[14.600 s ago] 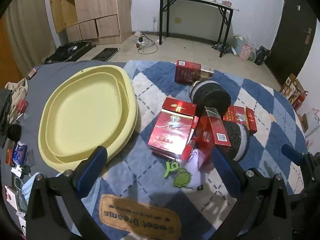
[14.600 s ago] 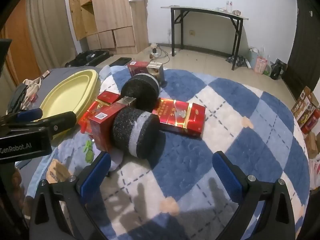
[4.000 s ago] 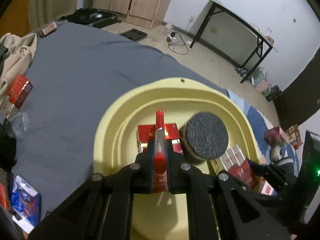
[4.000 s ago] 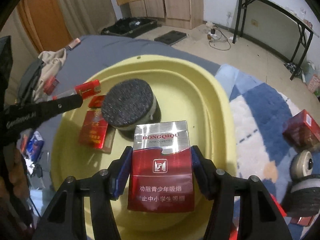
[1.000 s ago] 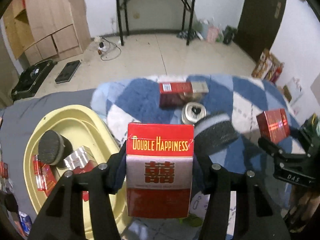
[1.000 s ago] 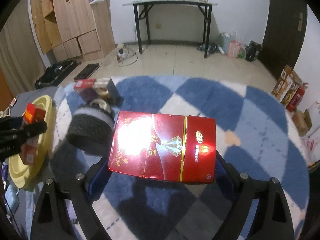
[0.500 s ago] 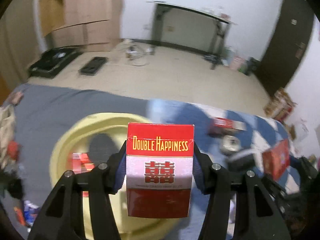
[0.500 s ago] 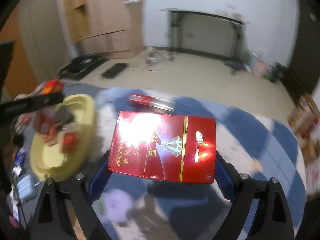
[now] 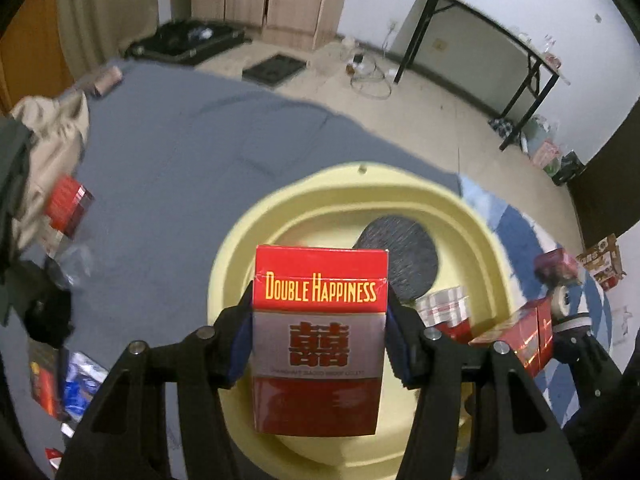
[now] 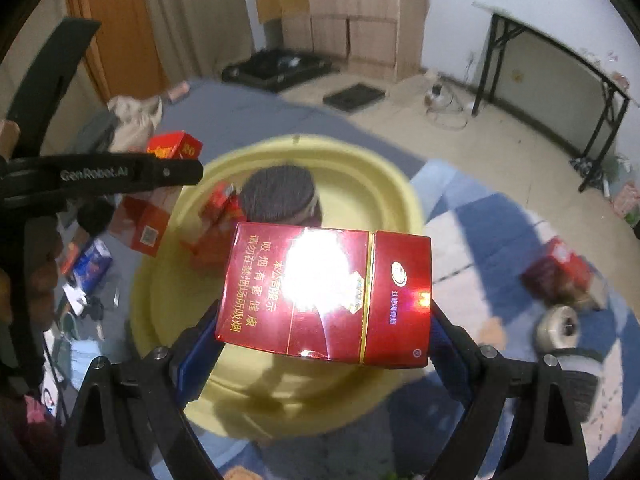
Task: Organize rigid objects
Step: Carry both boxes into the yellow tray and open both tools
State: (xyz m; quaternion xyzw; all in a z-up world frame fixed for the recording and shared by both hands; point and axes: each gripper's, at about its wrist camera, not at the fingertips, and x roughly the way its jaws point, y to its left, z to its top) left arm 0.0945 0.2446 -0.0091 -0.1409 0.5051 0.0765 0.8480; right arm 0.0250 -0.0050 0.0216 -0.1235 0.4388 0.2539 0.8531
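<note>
My left gripper (image 9: 320, 344) is shut on a red and silver Double Happiness cigarette pack (image 9: 318, 340), held above the yellow basin (image 9: 280, 208). My right gripper (image 10: 324, 316) is shut on a wide glossy red carton (image 10: 328, 288), held over the near side of the same basin (image 10: 372, 184). In the basin lie a black foam cylinder (image 9: 400, 252), a silver-topped red pack (image 9: 444, 308) and small red packs (image 10: 220, 208). The left gripper with its pack also shows in the right wrist view (image 10: 168, 156).
A red box (image 10: 560, 268), a small metal tin (image 10: 558, 328) and a second foam cylinder (image 10: 580, 384) lie on the blue checked quilt at the right. Clutter and clothes (image 9: 44, 152) lie on the grey sheet at the left.
Both grippers, each still holding its box, have swung left from over the quilt to above the yellow basin.
</note>
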